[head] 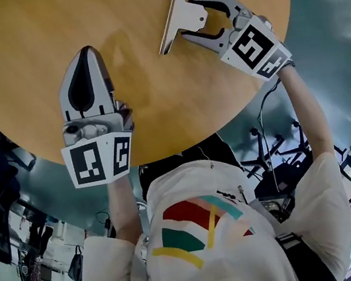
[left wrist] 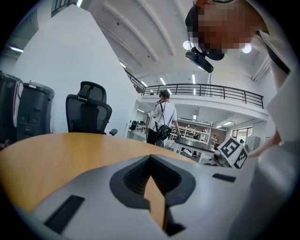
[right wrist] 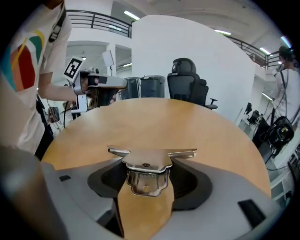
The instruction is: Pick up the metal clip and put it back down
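Observation:
A large silver metal clip [head: 174, 19] is at the far right of the round wooden table [head: 26, 55], its long jaw edge running diagonally. My right gripper [head: 193, 19] reaches in from the right and is shut on the clip's handle, one finger on each side. In the right gripper view the clip [right wrist: 145, 164] lies across the fingertips of that gripper [right wrist: 148, 159], low over the wood; I cannot tell whether it touches the table. My left gripper [head: 84, 51] hovers over the table's left half, shut and empty, its jaws [left wrist: 151, 157] meeting in a point.
The table's near edge curves just below both grippers [head: 164, 152]. A black office chair [right wrist: 187, 86] and dark bins [right wrist: 150, 86] stand beyond the far edge. In the left gripper view a person [left wrist: 164, 119] stands in the background past the table [left wrist: 56, 154].

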A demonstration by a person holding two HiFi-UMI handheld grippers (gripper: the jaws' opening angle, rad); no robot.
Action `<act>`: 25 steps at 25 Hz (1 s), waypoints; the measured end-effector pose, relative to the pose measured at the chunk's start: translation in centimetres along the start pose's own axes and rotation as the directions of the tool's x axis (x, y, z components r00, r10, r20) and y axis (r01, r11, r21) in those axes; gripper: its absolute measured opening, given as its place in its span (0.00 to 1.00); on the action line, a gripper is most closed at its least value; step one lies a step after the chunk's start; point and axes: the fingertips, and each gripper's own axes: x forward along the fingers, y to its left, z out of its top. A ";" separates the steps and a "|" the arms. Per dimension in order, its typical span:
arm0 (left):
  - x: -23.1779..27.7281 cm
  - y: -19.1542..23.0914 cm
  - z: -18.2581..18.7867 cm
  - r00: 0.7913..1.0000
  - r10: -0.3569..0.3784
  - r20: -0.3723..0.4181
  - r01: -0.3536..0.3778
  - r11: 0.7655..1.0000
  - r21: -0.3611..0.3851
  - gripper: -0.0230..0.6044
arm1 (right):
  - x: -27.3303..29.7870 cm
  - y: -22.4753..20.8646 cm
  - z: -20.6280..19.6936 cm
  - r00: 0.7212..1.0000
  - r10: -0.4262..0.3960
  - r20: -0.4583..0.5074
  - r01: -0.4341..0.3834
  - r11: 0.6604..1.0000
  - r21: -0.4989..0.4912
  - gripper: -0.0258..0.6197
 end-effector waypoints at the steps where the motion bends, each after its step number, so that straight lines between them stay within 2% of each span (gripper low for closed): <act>1: -0.2 0.3 2.0 0.999 0.010 0.035 -0.010 1.000 0.018 0.11 | -1.0 -0.7 1.9 0.998 -0.039 0.041 0.038 0.999 0.008 0.50; 3: -1.1 0.7 6.4 0.994 0.029 0.109 -0.034 0.998 0.049 0.11 | -4.0 -2.3 6.7 0.976 -0.149 0.158 0.142 0.988 0.056 0.49; 4: -1.8 0.6 8.6 0.990 0.038 0.138 -0.047 0.997 0.059 0.11 | -6.0 -2.9 9.3 0.951 -0.215 0.220 0.196 0.975 0.106 0.50; 6: -4.0 0.3 13.0 0.982 0.067 0.178 -0.080 0.994 0.069 0.11 | -10.5 -3.1 14.2 0.887 -0.329 0.323 0.269 0.939 0.216 0.49; 8: -5.9 0.1 17.5 0.968 0.112 0.223 -0.132 0.988 0.078 0.11 | -15.2 -3.1 18.9 0.816 -0.409 0.408 0.308 0.905 0.292 0.49; 12: -9.0 -1.0 25.5 0.929 0.160 0.334 -0.193 0.979 0.068 0.11 | -23.2 -1.9 27.0 0.657 -0.489 0.573 0.336 0.871 0.358 0.49; 15: -11.9 -2.7 29.4 0.918 0.140 0.370 -0.182 0.980 0.080 0.11 | -26.9 0.8 31.4 0.578 -0.483 0.657 0.304 0.875 0.376 0.49; 18: -13.5 -4.2 32.3 0.914 0.103 0.393 -0.153 0.983 0.098 0.11 | -29.3 2.4 35.4 0.514 -0.458 0.725 0.274 0.889 0.368 0.50; 20: -13.9 -4.7 33.1 0.915 0.081 0.396 -0.136 0.984 0.114 0.11 | -30.1 3.2 37.0 0.482 -0.447 0.754 0.265 0.894 0.361 0.49; 22: -13.5 -4.9 33.2 0.921 0.065 0.385 -0.127 0.982 0.140 0.11 | -30.3 3.7 37.9 0.464 -0.442 0.768 0.256 0.897 0.361 0.49; 25: -13.2 -5.7 33.3 0.923 0.033 0.384 -0.099 0.983 0.154 0.11 | -30.2 4.1 38.1 0.458 -0.443 0.771 0.246 0.896 0.369 0.50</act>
